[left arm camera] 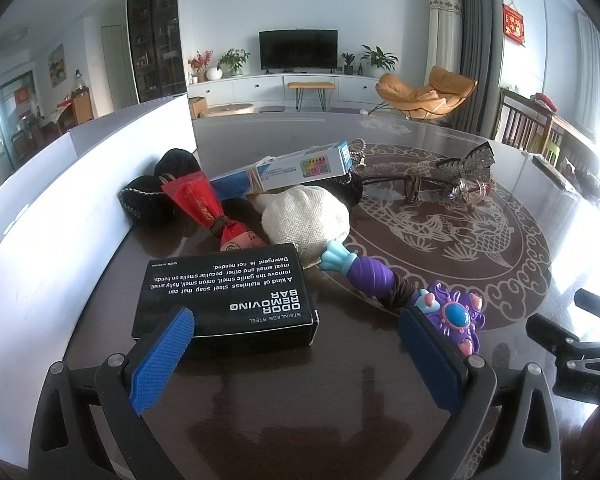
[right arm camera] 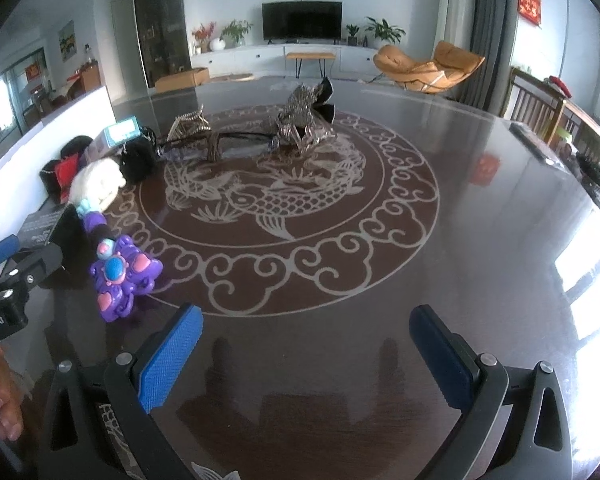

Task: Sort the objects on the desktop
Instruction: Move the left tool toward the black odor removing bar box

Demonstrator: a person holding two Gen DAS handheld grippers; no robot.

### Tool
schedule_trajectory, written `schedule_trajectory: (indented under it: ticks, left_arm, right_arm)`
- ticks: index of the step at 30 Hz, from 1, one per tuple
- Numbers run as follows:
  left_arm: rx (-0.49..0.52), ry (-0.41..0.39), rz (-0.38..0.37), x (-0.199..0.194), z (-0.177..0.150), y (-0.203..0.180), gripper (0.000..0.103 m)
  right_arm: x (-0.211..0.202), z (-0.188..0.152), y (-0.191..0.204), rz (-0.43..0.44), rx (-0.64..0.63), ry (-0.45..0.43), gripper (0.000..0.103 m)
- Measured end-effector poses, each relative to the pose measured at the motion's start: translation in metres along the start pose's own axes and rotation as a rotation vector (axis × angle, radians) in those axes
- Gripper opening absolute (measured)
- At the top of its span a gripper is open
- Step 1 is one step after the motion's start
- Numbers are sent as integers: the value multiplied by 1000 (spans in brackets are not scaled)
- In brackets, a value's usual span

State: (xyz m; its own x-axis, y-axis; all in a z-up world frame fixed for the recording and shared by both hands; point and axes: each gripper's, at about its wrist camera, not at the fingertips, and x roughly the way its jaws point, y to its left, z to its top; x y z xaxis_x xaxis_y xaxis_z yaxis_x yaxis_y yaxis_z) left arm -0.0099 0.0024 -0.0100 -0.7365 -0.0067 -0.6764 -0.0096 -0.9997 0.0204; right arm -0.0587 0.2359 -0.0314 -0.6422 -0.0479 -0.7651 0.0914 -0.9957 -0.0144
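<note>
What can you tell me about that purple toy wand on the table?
The purple toy wand looks like shiny plastic. Its head is a purple flower shape with a round blue gem and pink hearts. The handle is ribbed purple with a light blue crown-shaped end, and a dark brown band is wrapped around its neck. It lies flat on the dark table. Its blue end touches the cream knitted pouch. It lies beside the black box.

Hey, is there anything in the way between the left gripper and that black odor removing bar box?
Nothing visible is. The left gripper is open, and the black odor removing bar box lies just past its left finger on the dark table. The purple toy wand lies to the box's right, off that path.
</note>
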Motion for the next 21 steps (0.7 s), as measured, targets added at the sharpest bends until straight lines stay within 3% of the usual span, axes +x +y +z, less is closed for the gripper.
schedule_trajectory:
  ticks: [21]
  left_arm:
    - [10,19,9,3,-1,-3,103]
  right_arm:
    - [17,0,1,14,-8,76,103]
